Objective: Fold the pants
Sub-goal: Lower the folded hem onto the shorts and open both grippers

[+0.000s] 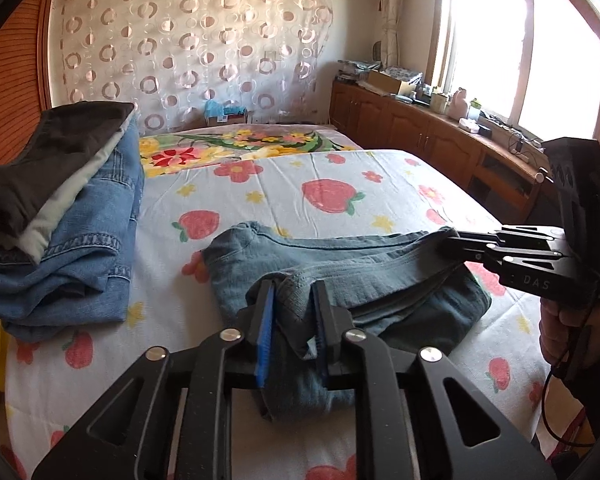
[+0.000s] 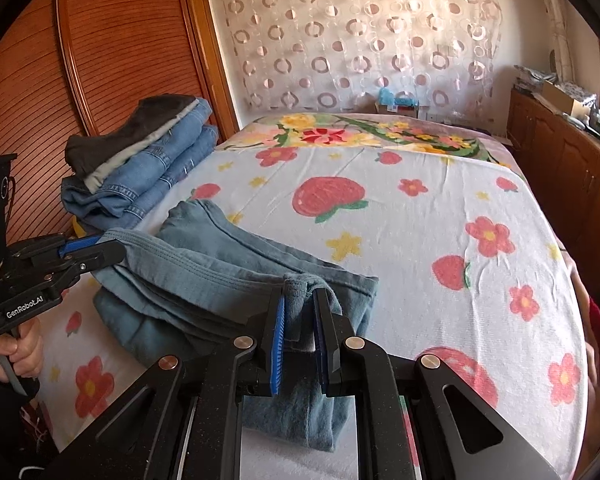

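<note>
Just right of the folded clothes stack [image 2: 140, 164], the grey-blue pants [image 2: 228, 280] lay doubled on the strawberry bedspread [image 2: 420, 220]; your left gripper [image 1: 294, 300] and right gripper [image 2: 302, 304] each pinched a fabric fold.

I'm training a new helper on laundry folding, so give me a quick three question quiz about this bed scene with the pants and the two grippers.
1. True or false: the grey-blue pants lie unfolded, flat and full length, on the strawberry sheet.
2. What sits on top of the stack of folded clothes? A) a dark garment B) a yellow towel C) a pillow
3. Fill in: the right gripper has pants fabric between its ____.

Key: 1 false, they are folded into layers. 2 A. 3 fingers; the left gripper also has fabric between its fingers.
</note>
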`<act>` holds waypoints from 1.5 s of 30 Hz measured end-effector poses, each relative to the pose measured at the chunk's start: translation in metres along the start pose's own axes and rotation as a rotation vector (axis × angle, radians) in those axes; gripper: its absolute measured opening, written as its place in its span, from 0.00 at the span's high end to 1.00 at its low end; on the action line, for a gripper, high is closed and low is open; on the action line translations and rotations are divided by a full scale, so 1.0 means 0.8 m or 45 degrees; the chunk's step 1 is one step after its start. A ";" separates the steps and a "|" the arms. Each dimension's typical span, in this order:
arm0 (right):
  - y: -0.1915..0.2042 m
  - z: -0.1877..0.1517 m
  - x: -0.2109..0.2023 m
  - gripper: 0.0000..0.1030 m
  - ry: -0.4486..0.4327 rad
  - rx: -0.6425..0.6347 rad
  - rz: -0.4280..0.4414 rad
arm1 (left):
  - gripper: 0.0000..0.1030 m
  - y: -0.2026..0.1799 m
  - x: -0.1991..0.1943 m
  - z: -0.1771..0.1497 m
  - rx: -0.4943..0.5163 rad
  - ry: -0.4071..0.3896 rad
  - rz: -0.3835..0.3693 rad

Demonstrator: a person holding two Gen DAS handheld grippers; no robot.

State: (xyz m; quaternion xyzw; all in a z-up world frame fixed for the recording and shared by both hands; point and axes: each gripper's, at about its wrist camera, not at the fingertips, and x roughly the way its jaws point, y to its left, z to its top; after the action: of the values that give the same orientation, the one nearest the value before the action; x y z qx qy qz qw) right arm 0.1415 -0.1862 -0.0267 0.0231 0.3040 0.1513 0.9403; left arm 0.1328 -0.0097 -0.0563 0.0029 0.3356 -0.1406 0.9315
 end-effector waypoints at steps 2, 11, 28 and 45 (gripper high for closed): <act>0.000 0.000 -0.003 0.87 -0.003 -0.008 -0.003 | 0.63 0.000 -0.003 -0.002 0.011 -0.006 0.019; -0.007 -0.001 -0.002 0.83 -0.007 -0.028 -0.006 | 0.32 0.012 -0.008 -0.022 -0.035 0.064 -0.060; -0.010 -0.033 -0.038 0.59 0.049 -0.151 0.010 | 0.32 0.029 0.013 -0.029 -0.018 0.165 0.020; -0.013 0.014 0.022 0.58 0.123 -0.220 -0.074 | 0.32 0.036 0.047 0.023 -0.021 0.128 0.085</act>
State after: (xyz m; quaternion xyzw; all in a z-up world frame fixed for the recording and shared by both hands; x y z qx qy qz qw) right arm 0.1645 -0.1905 -0.0285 -0.0743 0.3353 0.1505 0.9271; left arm 0.1800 0.0060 -0.0681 0.0135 0.3830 -0.1061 0.9175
